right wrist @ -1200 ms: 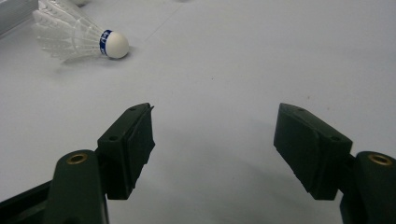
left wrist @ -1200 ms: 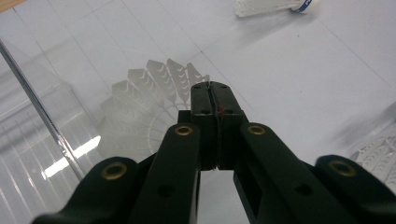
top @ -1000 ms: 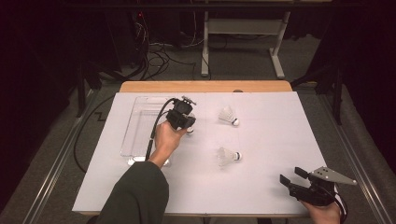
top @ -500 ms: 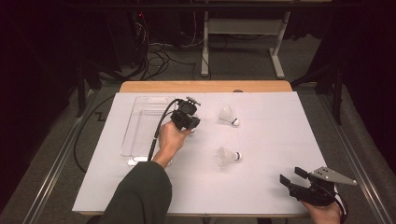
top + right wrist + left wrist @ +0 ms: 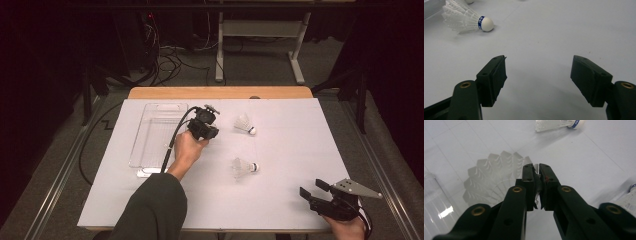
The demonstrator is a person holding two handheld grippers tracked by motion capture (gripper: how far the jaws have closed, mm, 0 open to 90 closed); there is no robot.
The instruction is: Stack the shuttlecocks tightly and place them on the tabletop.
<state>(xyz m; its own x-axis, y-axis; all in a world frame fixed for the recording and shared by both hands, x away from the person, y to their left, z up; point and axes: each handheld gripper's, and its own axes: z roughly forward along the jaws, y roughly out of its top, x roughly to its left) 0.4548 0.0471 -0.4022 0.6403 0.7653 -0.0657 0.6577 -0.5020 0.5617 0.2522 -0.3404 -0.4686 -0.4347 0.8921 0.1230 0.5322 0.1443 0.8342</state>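
Observation:
My left gripper (image 5: 203, 126) hovers between the clear tray (image 5: 145, 162) and two white shuttlecocks lying on the table. In the left gripper view its fingertips (image 5: 537, 170) pinch the feather rim of a third shuttlecock (image 5: 491, 177). The jaws have just been opening slightly, with that rim still between them. The far shuttlecock (image 5: 244, 123) and the near shuttlecock (image 5: 243, 168) both lie on their sides. My right gripper (image 5: 311, 188) rests open at the table's front right corner, nothing between its jaws (image 5: 539, 75), and the near shuttlecock (image 5: 466, 20) lies ahead to its left.
White paper (image 5: 290, 150) covers the table. A wooden strip (image 5: 220, 92) runs along the far edge. The tray (image 5: 434, 202) stands at the left. A desk frame and cables sit on the floor beyond the table.
My left gripper has drifted slightly to the right, away from the tray. The right gripper has not moved.

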